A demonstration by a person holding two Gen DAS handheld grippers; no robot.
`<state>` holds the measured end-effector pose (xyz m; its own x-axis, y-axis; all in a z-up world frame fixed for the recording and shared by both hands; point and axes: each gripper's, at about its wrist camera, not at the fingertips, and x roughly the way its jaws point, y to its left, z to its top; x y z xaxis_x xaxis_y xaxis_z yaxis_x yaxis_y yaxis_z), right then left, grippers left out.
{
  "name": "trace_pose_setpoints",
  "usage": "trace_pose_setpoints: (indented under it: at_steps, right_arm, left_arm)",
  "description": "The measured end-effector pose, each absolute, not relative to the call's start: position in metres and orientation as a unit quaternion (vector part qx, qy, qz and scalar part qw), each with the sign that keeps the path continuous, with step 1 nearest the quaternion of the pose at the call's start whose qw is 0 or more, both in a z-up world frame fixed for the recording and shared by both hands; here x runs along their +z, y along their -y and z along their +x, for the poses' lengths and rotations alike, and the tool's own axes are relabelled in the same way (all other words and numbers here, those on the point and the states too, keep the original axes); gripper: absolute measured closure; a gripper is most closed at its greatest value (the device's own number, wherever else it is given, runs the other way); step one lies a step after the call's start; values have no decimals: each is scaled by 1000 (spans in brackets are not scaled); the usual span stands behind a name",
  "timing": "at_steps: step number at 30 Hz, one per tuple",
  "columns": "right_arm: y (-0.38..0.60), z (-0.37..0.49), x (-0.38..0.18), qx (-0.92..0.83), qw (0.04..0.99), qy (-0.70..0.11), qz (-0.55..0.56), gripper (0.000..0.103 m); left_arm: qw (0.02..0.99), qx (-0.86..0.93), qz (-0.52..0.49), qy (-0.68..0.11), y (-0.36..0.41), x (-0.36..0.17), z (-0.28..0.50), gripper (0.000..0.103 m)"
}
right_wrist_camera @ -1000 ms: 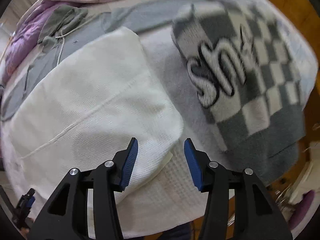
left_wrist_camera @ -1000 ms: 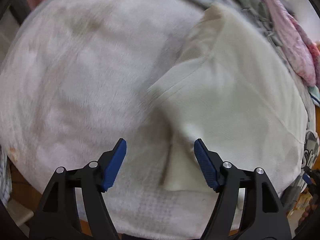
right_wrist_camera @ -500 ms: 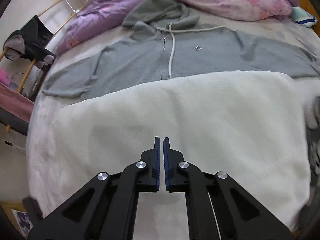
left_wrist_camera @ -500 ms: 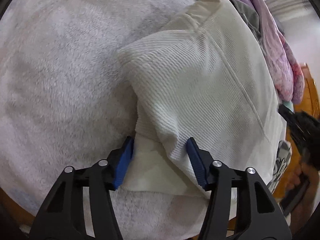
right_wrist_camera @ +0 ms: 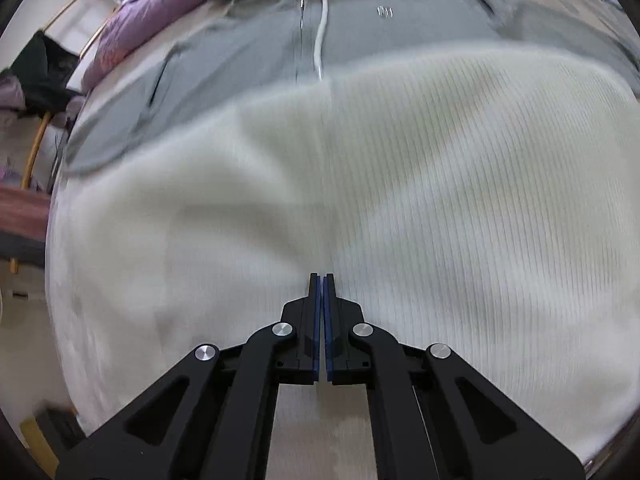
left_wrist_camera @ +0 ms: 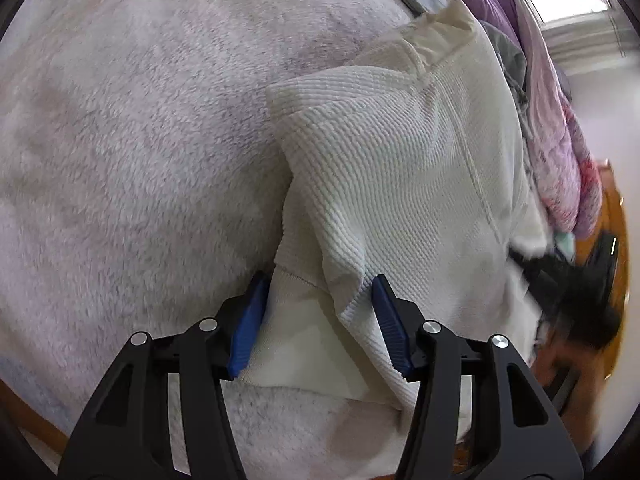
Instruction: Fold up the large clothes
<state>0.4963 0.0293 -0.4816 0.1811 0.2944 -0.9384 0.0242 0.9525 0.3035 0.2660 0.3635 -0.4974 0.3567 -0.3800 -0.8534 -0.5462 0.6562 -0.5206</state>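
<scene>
A white ribbed sweater (left_wrist_camera: 420,168) lies spread on a pale fleece bed cover (left_wrist_camera: 140,160). Its folded sleeve end (left_wrist_camera: 304,332) sits between the blue pads of my left gripper (left_wrist_camera: 318,320), which points steeply down; both pads touch the cloth, one at the cuff's edge and one against the fold. In the right wrist view my right gripper (right_wrist_camera: 322,280) is shut with nothing between its pads, its tip low over the middle of the white sweater (right_wrist_camera: 440,180). A dark blurred shape (left_wrist_camera: 568,292) at the sweater's far side is the right gripper with a hand.
A grey zip hoodie (right_wrist_camera: 360,28) lies flat beyond the sweater. Purple and pink quilts (left_wrist_camera: 560,140) are heaped along the bed's far side. A wooden bed edge (left_wrist_camera: 616,240) shows at the right, and a chair with dark clothes (right_wrist_camera: 44,72) stands off the bed.
My left gripper came down and narrowed around the sleeve end. My right gripper swung away from a checkered blanket to the sweater's middle, shut, and sank closer to the cloth.
</scene>
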Motion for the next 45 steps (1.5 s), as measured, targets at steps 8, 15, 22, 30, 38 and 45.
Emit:
trace_pose_setpoints:
  at_steps: [8,15,22,30,38,45]
  right_arm:
    - [-19,416,-495,85,741,-653,133,103]
    - [-31,404,-462,139,763,-615,144,94]
    - [-86,340,-411,273,786,-548,80,44]
    - [-128,316,-410,312,796,-519,0,36]
    - [-139,354,-419,287,814,-503,52,63]
    - [-92,374,-406,279,796,-520,133,92]
  left_arm:
    - [702,46,-428,-568,-380,-497,240,48]
    - [700,30,-454,-550,-380,-481,248,98]
    - [696,-30,-499,-516,-382,-435,252,98]
    - [707,-45,-468,-528,-357,-402,282,98]
    - [740,-49,-413,-529,-326,-377,300,98]
    - [773,-62,-391,-496,-288,-338,308,93]
